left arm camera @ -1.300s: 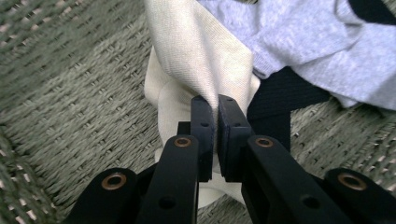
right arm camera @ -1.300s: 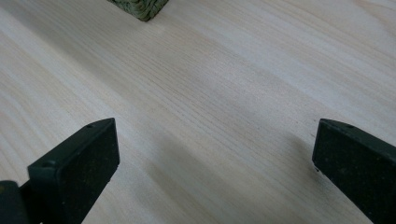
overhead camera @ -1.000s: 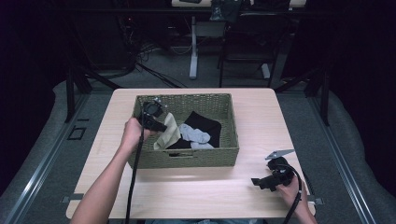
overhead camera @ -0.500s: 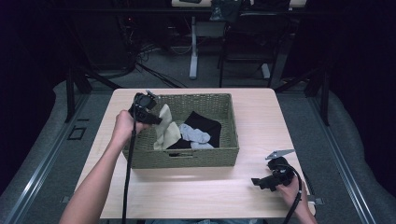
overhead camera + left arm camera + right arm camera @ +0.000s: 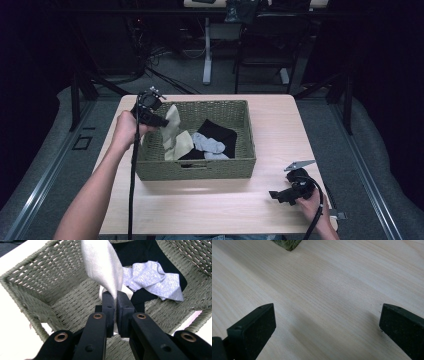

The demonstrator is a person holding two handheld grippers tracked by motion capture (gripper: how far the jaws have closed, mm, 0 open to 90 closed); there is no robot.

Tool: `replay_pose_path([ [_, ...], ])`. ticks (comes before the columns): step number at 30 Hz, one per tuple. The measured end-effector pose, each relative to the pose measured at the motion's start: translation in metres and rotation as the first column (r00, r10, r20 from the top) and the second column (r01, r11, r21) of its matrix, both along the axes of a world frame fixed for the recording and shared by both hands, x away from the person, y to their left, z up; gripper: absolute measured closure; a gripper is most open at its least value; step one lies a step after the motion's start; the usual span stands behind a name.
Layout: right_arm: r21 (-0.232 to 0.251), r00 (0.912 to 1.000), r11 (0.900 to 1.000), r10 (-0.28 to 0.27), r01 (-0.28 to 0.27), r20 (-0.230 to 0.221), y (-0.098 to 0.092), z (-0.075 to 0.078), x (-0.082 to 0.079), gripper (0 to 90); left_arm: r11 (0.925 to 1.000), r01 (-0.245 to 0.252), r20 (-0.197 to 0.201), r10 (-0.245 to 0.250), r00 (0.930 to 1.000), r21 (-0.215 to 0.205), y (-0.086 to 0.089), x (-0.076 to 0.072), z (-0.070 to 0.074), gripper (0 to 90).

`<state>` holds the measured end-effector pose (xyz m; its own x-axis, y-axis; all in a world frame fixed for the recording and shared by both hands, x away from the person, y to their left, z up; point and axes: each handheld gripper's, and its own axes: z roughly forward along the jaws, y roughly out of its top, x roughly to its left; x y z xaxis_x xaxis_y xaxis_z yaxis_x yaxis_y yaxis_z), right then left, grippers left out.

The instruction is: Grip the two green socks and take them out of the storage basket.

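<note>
One beige sock [image 5: 101, 267] is clamped in my left gripper [image 5: 115, 298], hanging over the basket [image 5: 195, 169]. Next I'd guess: carry it clear to the table [image 5: 210, 205]. Right gripper [image 5: 327, 327] rests wide apart.

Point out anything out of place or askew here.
Only the beige sock: pinched in the left gripper, it hangs partly out of the basket. The grey sock and black cloth lie crumpled inside.
</note>
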<state>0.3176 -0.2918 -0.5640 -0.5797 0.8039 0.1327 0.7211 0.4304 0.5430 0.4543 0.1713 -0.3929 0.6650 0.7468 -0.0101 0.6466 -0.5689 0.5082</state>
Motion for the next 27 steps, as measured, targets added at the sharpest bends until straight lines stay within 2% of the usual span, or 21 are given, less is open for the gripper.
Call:
replay_pose_path([
  [11,0.002,0.9999,1.0,-0.014,0.014,0.008,0.001,0.0,-0.001,0.0,0.9997,-0.019,0.023,0.02,0.9995,-0.015,0.01,-0.001,0.018,86.4],
  [16,0.003,0.9999,1.0,-0.014,0.014,0.009,0.002,0.0,0.0,0.0,0.9992,-0.028,0.048,0.029,0.9984,-0.029,0.015,-0.003,0.033,86.4],
  [27,0.012,0.9999,1.0,-0.009,0.009,0.008,0.0,0.0,0.0,0.0,0.9978,-0.063,0.093,0.065,0.9936,-0.021,0.027,-0.004,0.061,86.4],
])
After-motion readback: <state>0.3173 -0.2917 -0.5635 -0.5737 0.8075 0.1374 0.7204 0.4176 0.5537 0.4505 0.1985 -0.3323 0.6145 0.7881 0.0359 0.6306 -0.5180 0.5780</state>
